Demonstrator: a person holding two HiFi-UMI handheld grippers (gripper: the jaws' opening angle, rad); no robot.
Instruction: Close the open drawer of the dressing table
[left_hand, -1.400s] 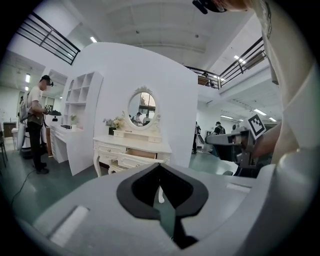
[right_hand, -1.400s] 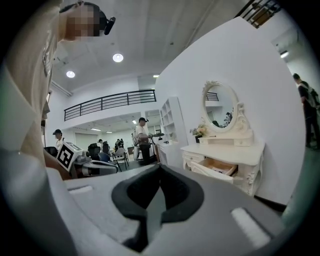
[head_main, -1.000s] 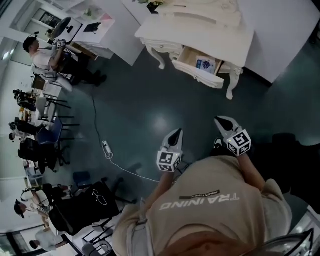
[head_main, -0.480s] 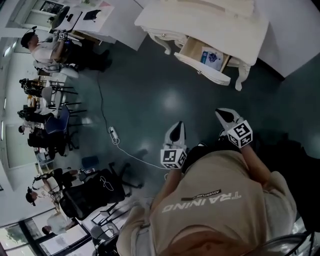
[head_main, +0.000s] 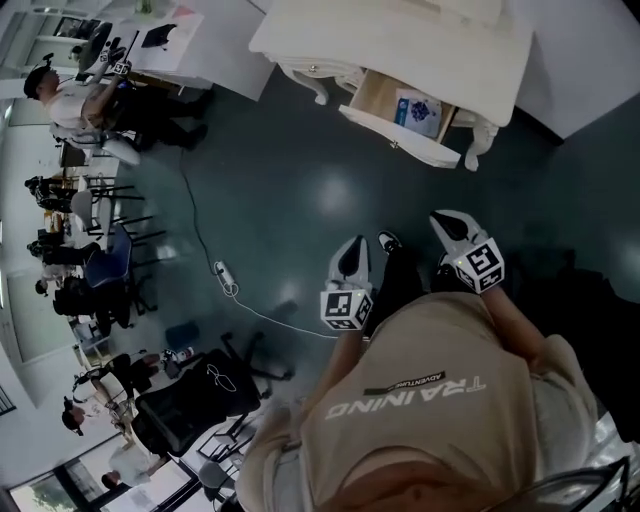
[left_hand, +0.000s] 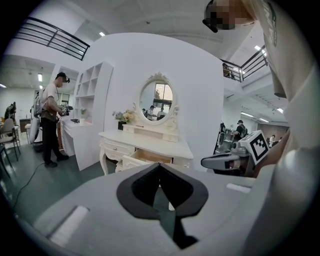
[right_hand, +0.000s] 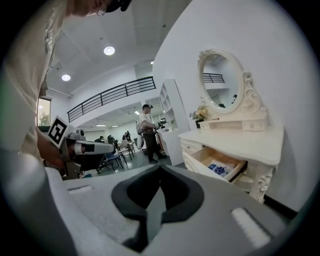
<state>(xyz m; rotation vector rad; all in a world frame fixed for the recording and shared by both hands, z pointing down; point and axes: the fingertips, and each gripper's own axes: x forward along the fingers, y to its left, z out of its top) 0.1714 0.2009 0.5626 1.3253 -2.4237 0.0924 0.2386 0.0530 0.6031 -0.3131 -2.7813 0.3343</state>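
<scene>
Drawer (head_main: 402, 135): pale wood, white front, pulled open under cream carved dressing table (head_main: 400, 45), upper centre of head view, well apart from you. Left gripper (head_main: 350, 260), right gripper (head_main: 447, 228): jaws together, empty. Step closer; press your closed tips mid-front, push squarely.

The cream-white dressing table (head_main: 400, 40) is showing a pale-wood drawer (head_main: 383, 100) holding a white packet (head_main: 418, 108) printed in blue, while the floor (head_main: 300, 200) in front of the dressing table is gleaming dark teal-grey.
</scene>
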